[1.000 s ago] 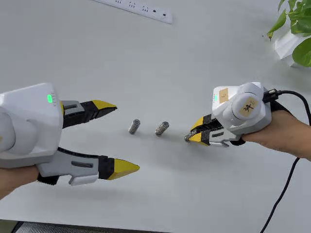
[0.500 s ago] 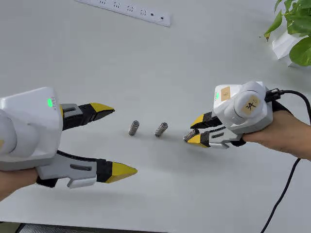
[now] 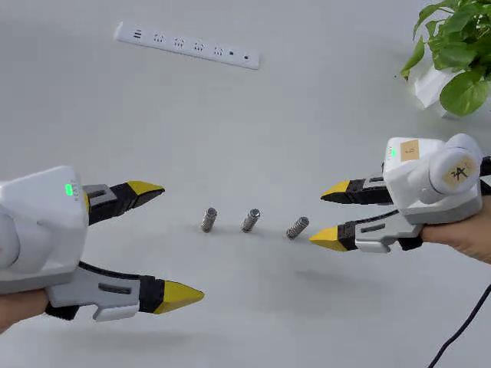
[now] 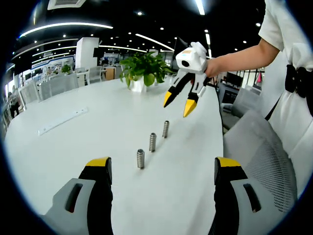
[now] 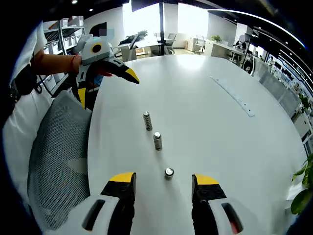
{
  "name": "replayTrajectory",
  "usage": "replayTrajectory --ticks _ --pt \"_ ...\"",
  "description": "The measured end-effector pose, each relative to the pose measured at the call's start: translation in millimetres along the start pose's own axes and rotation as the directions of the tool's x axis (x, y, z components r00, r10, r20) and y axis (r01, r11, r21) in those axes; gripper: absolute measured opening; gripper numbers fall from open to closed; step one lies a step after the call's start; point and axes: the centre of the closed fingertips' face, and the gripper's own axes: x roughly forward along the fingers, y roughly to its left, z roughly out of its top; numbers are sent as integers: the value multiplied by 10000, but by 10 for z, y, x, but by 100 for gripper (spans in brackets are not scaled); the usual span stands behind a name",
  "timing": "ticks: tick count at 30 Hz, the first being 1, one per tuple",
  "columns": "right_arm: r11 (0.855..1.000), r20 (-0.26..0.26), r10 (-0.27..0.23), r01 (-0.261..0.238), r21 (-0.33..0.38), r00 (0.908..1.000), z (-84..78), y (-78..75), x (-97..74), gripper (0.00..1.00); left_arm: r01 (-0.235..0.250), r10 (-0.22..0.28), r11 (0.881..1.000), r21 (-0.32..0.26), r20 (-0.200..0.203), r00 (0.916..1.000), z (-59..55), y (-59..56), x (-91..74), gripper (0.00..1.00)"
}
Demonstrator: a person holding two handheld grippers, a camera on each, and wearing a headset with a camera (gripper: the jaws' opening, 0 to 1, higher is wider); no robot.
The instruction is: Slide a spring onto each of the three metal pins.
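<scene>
Three upright metal pins, each wrapped in a coiled spring, stand in a row on the white table: the left one (image 3: pixel 209 219), the middle one (image 3: pixel 251 220) and the right one (image 3: pixel 298 227). My right gripper (image 3: pixel 328 218) is open, its yellow tips just right of the right pin and not touching it. In the right gripper view that pin (image 5: pixel 168 173) stands just ahead of the open right gripper (image 5: pixel 164 179). My left gripper (image 3: pixel 173 240) is wide open and holds nothing, left of the row. In the left gripper view the nearest pin (image 4: pixel 140 158) lies ahead of the left gripper (image 4: pixel 163 164).
A white power strip (image 3: pixel 186 45) lies at the back of the table. A potted plant (image 3: pixel 453 54) stands at the back right. A black cable (image 3: pixel 460 330) trails from the right gripper. A grey mesh chair (image 4: pixel 259 161) sits by the table edge.
My right gripper has opened, let go of the right spring and drawn back to the right; the spring stays on its pin. The head camera has tilted, shifting the whole scene down.
</scene>
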Motion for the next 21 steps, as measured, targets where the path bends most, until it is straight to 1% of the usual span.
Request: replayTrajectory --ticks 3,5,7,9,11,13,14,16,19,21 --pt "9998 362 -105 99 160 9993 -46 56 -97 48 -102 102 9999 49 5 9999 -9 0 -31 90" --pt "9993 575 -166 147 337 9982 -82 120 -160 52 -164 164 9998 96 -18 9999 -18 -1 -55 92" --pt "9987 788 -222 185 477 9966 -138 165 -215 58 -228 228 9996 161 53 9997 -18 -2 -77 95" --pt "9980 1062 -280 217 597 9939 -183 224 -265 63 -303 303 9994 149 -12 9995 -43 8 -91 97" --pt "9972 1207 -338 254 710 9921 -224 263 -302 67 -381 382 9991 207 -7 9993 -59 13 -109 99" --pt "9958 1544 -418 286 872 9871 -248 311 -345 71 -404 405 9992 80 -51 9992 -93 17 -127 99" --pt "9948 1799 -457 282 983 9826 -250 339 -366 74 -444 444 9989 123 -39 9990 -114 15 -136 99" --pt "9928 2102 -549 309 1158 9761 -276 373 -390 81 -443 445 9989 128 -190 9988 -161 4 -145 99" --pt "9896 2275 -685 373 1390 9714 -352 400 -407 88 -543 547 9984 167 -256 9982 -199 0 -156 99" --pt "9870 2389 -808 443 1543 9677 -397 407 -418 90 -568 568 9984 10 -235 9981 -200 -1 -163 99"
